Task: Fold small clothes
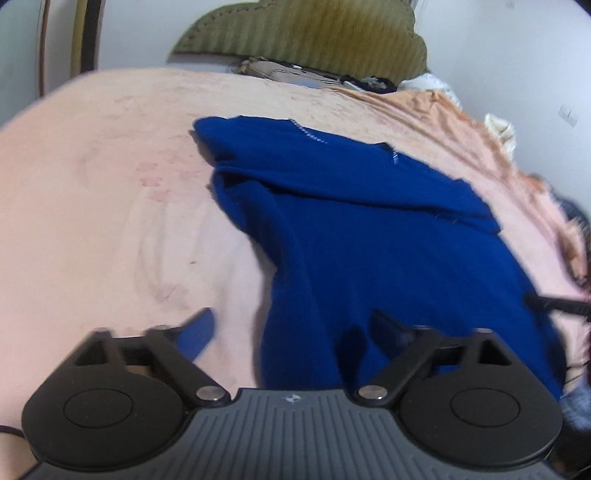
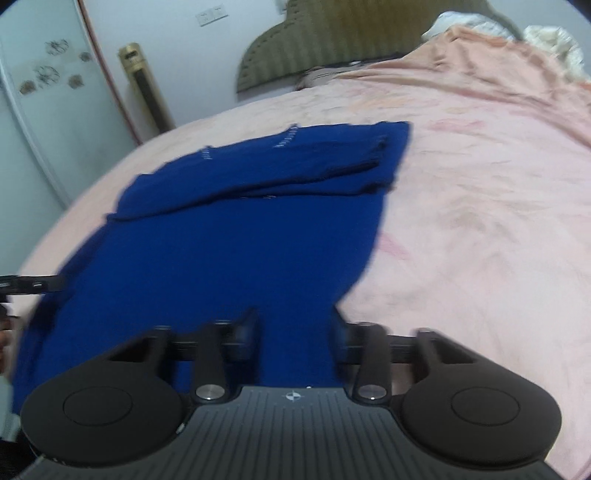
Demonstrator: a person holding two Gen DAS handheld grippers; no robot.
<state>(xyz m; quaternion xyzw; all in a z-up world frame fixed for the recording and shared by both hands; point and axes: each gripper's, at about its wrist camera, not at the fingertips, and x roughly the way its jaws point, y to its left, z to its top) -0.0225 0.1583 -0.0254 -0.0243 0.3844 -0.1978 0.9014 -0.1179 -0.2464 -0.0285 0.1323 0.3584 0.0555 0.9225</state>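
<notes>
A dark blue garment lies on the pink bed sheet, its far part folded over into a band. My left gripper is open, its jaws wide apart over the garment's near left edge, holding nothing. In the right wrist view the same blue garment runs toward me. My right gripper is open, with the near edge of the cloth lying between its fingers. The frames are blurred, so I cannot tell whether the pads touch the cloth.
An olive ribbed headboard cushion stands at the far end of the bed. Crumpled orange bedding lies at the right. A white cabinet and a gold tower unit stand by the wall at left.
</notes>
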